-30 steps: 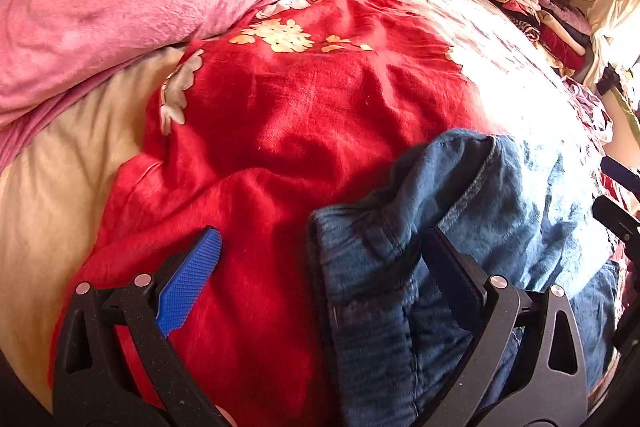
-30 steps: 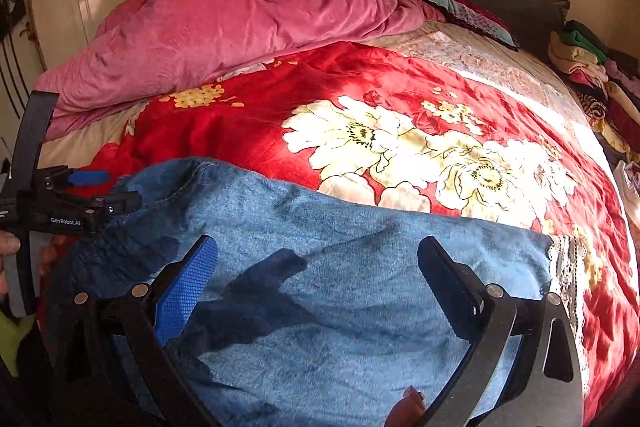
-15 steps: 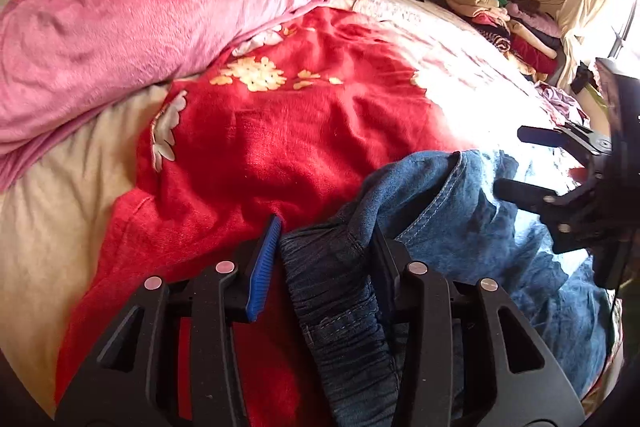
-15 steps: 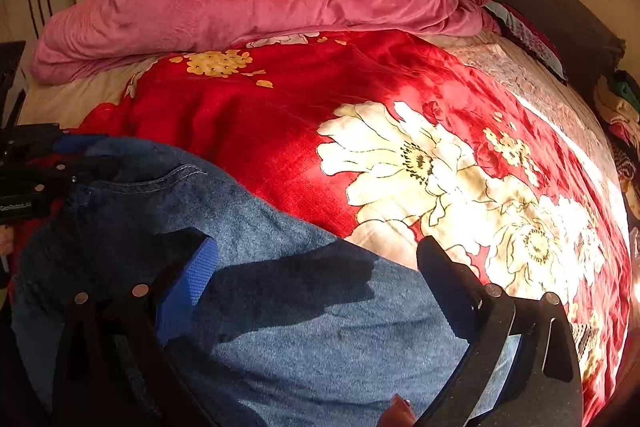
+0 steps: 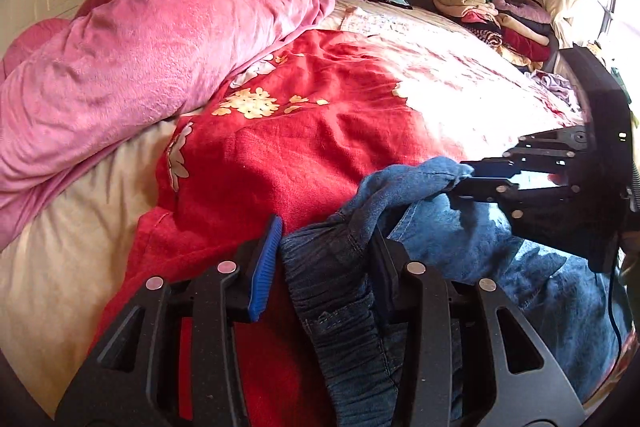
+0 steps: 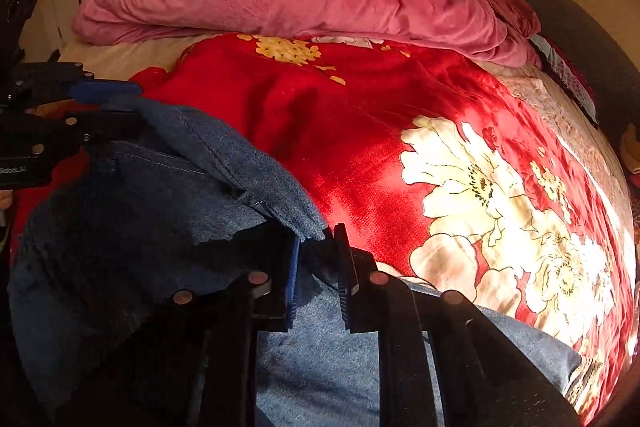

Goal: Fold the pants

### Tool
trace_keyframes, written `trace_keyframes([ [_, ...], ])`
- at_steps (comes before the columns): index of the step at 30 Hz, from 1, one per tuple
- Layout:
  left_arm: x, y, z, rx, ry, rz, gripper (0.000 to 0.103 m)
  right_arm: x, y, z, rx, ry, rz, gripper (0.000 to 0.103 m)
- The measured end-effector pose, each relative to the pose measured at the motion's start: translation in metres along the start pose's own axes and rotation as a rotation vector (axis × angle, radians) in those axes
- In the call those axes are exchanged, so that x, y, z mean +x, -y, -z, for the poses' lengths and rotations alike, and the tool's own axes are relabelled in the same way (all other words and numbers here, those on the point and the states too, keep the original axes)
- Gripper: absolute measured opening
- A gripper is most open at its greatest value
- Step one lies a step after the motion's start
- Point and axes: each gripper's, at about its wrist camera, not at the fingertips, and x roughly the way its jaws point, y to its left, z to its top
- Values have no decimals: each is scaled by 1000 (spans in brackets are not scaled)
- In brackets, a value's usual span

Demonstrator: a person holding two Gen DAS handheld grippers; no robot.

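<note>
A: Where do the jeans [image 5: 500,267] sit right now?

B: Bunched at the bottom right of the left-wrist view, lying on the red flowered blanket [image 5: 304,147] that covers the bed. The elastic waistband runs up between the fingers of the left claw [image 5: 324,267], which is clamped on that gathered band.

A: And the other claw?

B: The right claw [image 6: 316,279] has just snapped closed; in its own view a fold of denim sits pinched between its pads at lower centre. In the left view it comes in from the right edge, nipping a peak of cloth.

A: What could go wrong from here?

B: I'd judge the right grip is thin. It holds only a small tuck near the edge, so a pull could let the cloth slip out. The two grips are also close together on a crumpled heap, so lifting may raise a wad instead of a flat waist, and the fold would come out crooked. The legs trail out of view; they could drag on the blanket and twist.

A: Anything nearby in the way?

B: The pink quilt [image 5: 140,67] at upper left lies well apart.
</note>
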Motion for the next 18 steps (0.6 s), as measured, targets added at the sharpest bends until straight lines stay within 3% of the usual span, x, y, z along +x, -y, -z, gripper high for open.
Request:
trace_keyframes([
  [7,-18,9,3,35,39,-5,32,-62,-8,15,81,127,-6,13],
  [18,-73,30,22,90,127,27,32,-133,-45,58,189,248,-51,11],
])
